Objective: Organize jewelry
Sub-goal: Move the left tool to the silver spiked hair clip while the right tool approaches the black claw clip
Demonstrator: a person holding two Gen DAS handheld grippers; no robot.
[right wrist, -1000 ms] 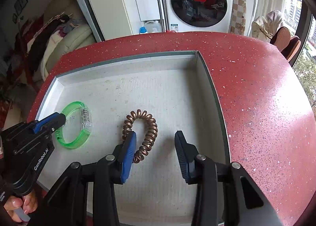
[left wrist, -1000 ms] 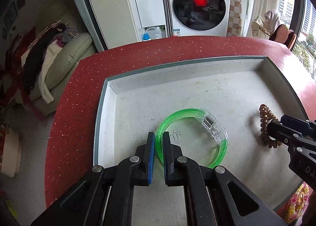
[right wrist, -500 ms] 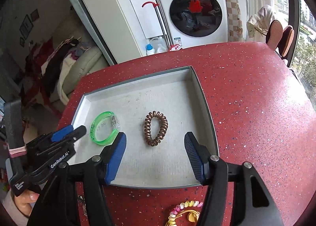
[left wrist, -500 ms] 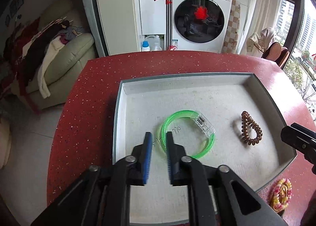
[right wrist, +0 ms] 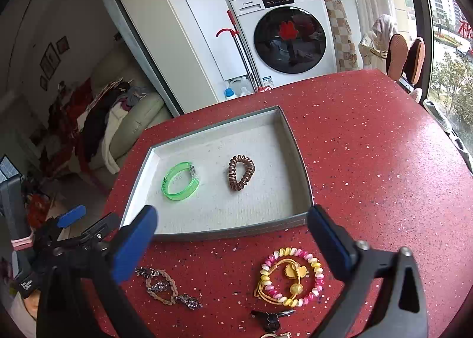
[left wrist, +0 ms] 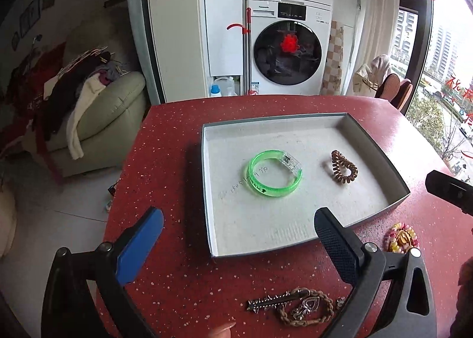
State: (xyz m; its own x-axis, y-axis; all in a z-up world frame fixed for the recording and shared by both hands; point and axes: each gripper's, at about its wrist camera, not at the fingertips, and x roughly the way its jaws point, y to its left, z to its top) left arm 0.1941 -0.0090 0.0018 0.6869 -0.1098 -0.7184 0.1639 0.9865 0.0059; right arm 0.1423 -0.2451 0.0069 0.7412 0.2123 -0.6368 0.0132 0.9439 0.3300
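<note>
A grey tray (left wrist: 381, 210) (right wrist: 224, 233) sits on the red table. In it lie a green bangle (left wrist: 275, 173) (right wrist: 180, 180) and a brown coil hair tie (left wrist: 344, 167) (right wrist: 241, 172). On the table in front of the tray lie a pink-and-yellow coil bracelet with gold cord (right wrist: 291, 276) (left wrist: 402, 239), a brown braided bracelet with silver charms (right wrist: 162, 283) (left wrist: 298, 305) and a small dark clip (right wrist: 270, 318). My left gripper (left wrist: 239, 245) is open and empty above the tray's near edge. My right gripper (right wrist: 230, 242) is open and empty above the loose pieces.
The red table (right wrist: 369, 160) curves off at the left and near edges. A washing machine (left wrist: 288, 51) and white cabinets stand behind it. A sofa (left wrist: 97, 119) piled with clothes is at the left. A window and chairs (right wrist: 405, 57) are at the right.
Both grippers have pulled back and up from the tray. The left jaws went from nearly shut by the bangle to wide open; the right opened wider. Loose jewelry in front came into view.
</note>
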